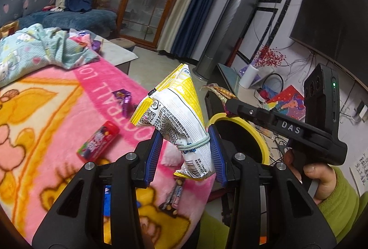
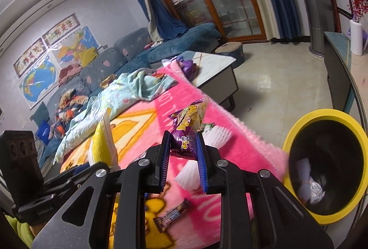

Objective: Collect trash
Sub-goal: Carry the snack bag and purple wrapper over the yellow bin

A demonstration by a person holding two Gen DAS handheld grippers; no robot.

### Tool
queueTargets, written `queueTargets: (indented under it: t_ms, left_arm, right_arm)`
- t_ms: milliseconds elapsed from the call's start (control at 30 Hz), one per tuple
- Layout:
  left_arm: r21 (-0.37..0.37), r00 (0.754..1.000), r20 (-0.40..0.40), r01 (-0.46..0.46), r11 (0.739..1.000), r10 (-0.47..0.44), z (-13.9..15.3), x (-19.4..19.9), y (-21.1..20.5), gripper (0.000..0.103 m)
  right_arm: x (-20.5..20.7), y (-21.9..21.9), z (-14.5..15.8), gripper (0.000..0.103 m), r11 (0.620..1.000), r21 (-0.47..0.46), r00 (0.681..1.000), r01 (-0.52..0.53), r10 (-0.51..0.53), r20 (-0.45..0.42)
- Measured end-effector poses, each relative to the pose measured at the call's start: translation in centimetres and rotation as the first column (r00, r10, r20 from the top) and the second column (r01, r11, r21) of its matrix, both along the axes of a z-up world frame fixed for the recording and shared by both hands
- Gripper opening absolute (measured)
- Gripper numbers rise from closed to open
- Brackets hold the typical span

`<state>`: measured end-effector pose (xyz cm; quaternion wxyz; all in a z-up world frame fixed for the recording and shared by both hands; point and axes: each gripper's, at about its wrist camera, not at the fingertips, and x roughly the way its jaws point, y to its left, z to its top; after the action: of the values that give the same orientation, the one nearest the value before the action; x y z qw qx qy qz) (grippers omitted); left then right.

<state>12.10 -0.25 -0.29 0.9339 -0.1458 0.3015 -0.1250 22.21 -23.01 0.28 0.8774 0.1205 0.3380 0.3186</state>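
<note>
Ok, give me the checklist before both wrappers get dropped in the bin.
1. Left tongs clamped on the yellow-and-white snack bag: ok, both blue pads press its lower part.
2. Right tongs clamped on the purple wrapper: ok, held upright between the pads.
3. Bin mouth unobstructed: ok, only some crumpled white trash at the bottom.
4. Either wrapper already over the bin opening: not ok, both sit over the pink blanket, with the bin off to the right.
5. Trash left on the blanket: not ok, the chocolate bar wrapper, white foam nets and red box remain.
</note>
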Motion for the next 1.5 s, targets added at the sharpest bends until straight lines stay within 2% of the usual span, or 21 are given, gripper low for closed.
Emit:
queueTargets:
  t_ms: [400, 767, 1033, 1500]
  left_arm:
    - [0.007, 0.997, -0.001, 0.075, 0.997, -0.075, -0.2, 2.5, -3.5, 0.033]
    - [0.012, 0.990, -0.013, 0.143, 0.990, -0.143, -1.0, 4.3, -7.2, 0.033]
    - [0.019, 0.980, -0.029, 0.195, 0.981, -0.195, -1.6, 5.1, -9.9, 0.033]
    - [0.027, 0.964, -0.056, 0.263, 0.964, -0.261, -3.0, 7.1, -13.9, 0.033]
  right_arm:
    - [1.5, -4.6, 0.2, 0.021, 0.991, 0.026, 0.992, 0.129, -0.129, 0.004]
    - [2.3, -9.6, 0.5, 0.021, 0.963, 0.057, 0.964, 0.263, -0.265, 0.022]
    - [2.9, -13.4, -0.7, 0.021, 0.938, 0.069, 0.940, 0.341, -0.341, -0.007]
    - [3.8, -18.5, -4.4, 0.021, 0.885, 0.020, 0.883, 0.464, -0.461, -0.092]
